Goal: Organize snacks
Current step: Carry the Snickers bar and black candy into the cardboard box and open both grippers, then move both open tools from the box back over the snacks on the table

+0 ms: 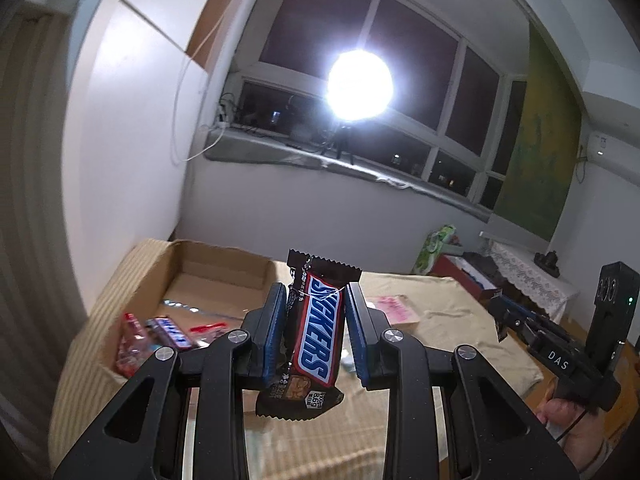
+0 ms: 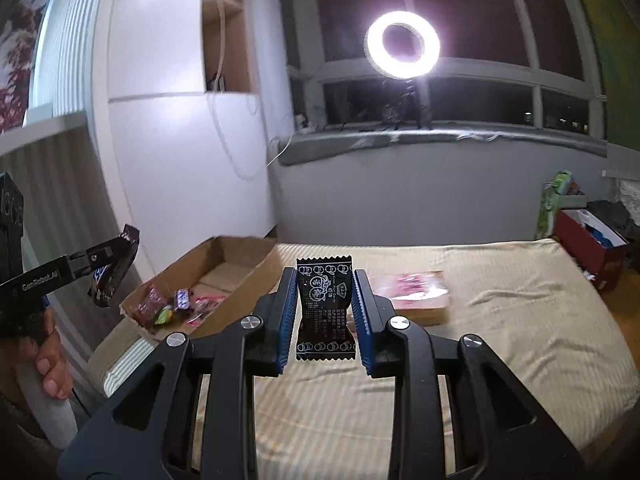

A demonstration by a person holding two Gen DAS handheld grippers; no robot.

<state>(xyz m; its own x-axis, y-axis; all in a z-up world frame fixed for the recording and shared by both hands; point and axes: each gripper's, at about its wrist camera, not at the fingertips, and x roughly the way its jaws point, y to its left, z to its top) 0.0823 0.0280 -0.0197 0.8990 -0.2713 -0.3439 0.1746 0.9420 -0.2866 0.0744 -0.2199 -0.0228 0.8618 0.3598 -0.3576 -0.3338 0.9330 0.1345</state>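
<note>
The left hand-held gripper [image 1: 316,334] is pinching a Snickers bar [image 1: 318,336] and the right hand-held gripper [image 2: 325,314] a black candy packet [image 2: 325,312] above the bed [image 2: 500,320], ideally releasing low inside the cardboard box [image 2: 240,276].

Dark window [image 2: 460,12] w/ ring light [image 2: 402,45] on sill; white wall [image 2: 168,152], bed [image 2: 500,320].

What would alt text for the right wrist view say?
The right tool grips a black candy packet upright above a beige bedspread. To the left, an open cardboard box holds snacks, and the left tool holds a Snickers bar.
</note>
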